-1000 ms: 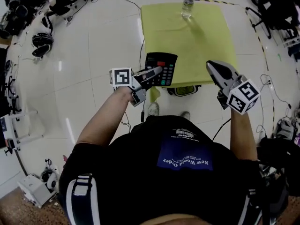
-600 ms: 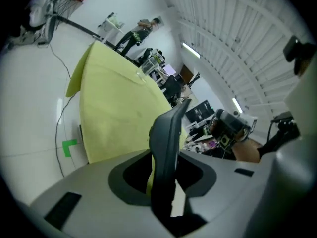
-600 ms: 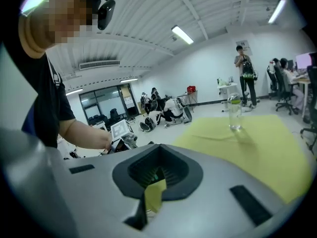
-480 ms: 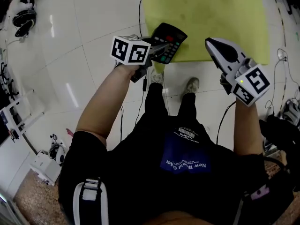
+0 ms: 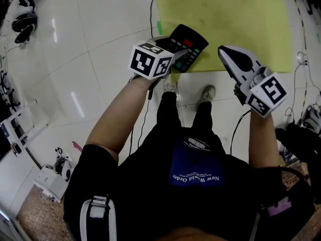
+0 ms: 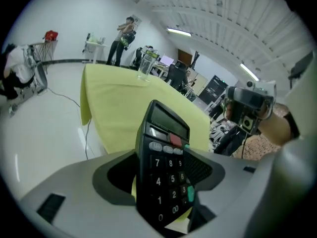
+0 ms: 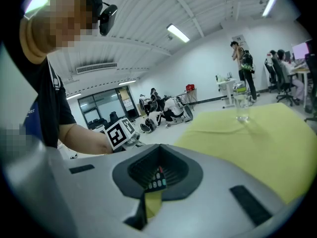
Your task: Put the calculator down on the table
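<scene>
The black calculator (image 5: 186,46) sits at the near edge of the yellow-covered table (image 5: 225,14), still between the jaws of my left gripper (image 5: 173,46). In the left gripper view the calculator (image 6: 166,172) stands tilted with its keys facing up and right. The jaws are opening, and a sliver of yellow cloth shows between it and the left jaw. My right gripper (image 5: 228,54) hovers at the table's edge to the right, shut and empty. Through its jaw hollow a few keys of the calculator (image 7: 157,180) show.
A clear drinking glass (image 6: 144,66) stands far back on the yellow table (image 6: 114,98); it also shows in the right gripper view as a glass (image 7: 241,105). Cables and gear lie on the white floor (image 5: 75,59) to the left. People and office chairs are far off.
Both grippers have come down to the table's near edge. The left gripper rolled, its marker cube turning upward, and its jaws have parted from the calculator.
</scene>
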